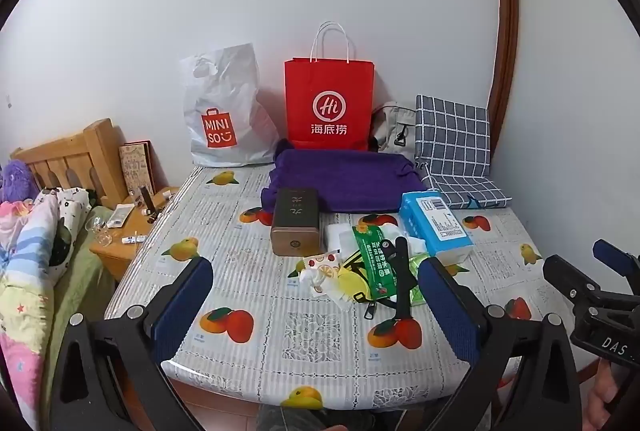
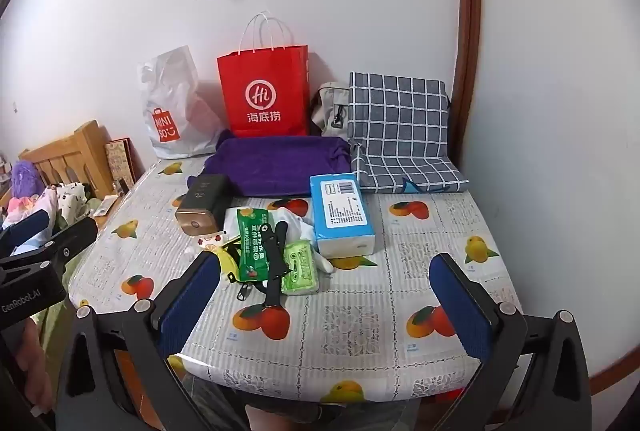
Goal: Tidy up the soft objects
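A purple towel (image 1: 344, 183) (image 2: 276, 167) lies folded at the back of the table. A grey checked cushion (image 1: 456, 151) (image 2: 400, 135) leans on the wall at the back right. A blue tissue pack (image 1: 436, 227) (image 2: 342, 215) lies in front of it. Beside the pack sit white cloths (image 1: 340, 237), a green snack packet (image 1: 374, 259) (image 2: 250, 243), a green tissue pack (image 2: 300, 267) and a black knife (image 1: 402, 271) (image 2: 276, 259). My left gripper (image 1: 320, 307) and right gripper (image 2: 328, 303) are open and empty above the table's near edge.
A red paper bag (image 1: 328, 103) (image 2: 266, 95) and a white Miniso bag (image 1: 224, 119) (image 2: 172, 111) stand against the wall. A dark box (image 1: 296, 227) (image 2: 202, 203) lies mid-table. A bed and a wooden nightstand (image 1: 120, 231) are on the left.
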Motion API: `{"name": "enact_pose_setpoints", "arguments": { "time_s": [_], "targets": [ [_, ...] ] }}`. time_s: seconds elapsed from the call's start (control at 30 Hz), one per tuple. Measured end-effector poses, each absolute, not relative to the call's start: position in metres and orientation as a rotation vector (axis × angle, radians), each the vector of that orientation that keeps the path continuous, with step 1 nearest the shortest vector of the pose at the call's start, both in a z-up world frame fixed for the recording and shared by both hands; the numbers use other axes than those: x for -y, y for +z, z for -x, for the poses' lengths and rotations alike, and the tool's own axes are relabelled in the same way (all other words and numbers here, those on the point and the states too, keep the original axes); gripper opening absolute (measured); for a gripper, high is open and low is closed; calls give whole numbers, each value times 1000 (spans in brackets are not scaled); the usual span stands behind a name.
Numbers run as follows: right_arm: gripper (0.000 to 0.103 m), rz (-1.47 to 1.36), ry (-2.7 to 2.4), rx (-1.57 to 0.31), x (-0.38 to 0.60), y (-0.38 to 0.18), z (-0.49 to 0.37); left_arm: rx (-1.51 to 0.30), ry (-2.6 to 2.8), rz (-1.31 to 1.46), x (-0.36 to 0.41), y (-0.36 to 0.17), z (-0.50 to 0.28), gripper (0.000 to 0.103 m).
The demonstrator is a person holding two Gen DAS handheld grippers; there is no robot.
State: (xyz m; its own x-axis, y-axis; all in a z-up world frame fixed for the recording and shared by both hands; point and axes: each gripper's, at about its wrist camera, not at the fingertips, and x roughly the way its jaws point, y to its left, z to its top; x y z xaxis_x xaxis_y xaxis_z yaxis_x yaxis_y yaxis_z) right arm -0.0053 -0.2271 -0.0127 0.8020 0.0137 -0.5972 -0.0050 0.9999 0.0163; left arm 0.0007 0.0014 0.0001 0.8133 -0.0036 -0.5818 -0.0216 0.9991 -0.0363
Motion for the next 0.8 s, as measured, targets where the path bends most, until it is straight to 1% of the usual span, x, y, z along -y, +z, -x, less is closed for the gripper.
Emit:
{"name": "enact_pose_setpoints", "arguments": {
  "time_s": [0.2, 0.27, 0.8],
  "targets": [
    [103, -8, -3, -644, 233, -21, 4, -597, 20, 16, -2, 7, 3, 103],
    [103, -1, -8, -640, 224, -9, 11, -598, 22, 16, -3, 8, 1, 103],
    [103, -19, 27, -628, 222, -9, 15, -573, 45, 6, -4, 16, 9, 103]
  ]
}}
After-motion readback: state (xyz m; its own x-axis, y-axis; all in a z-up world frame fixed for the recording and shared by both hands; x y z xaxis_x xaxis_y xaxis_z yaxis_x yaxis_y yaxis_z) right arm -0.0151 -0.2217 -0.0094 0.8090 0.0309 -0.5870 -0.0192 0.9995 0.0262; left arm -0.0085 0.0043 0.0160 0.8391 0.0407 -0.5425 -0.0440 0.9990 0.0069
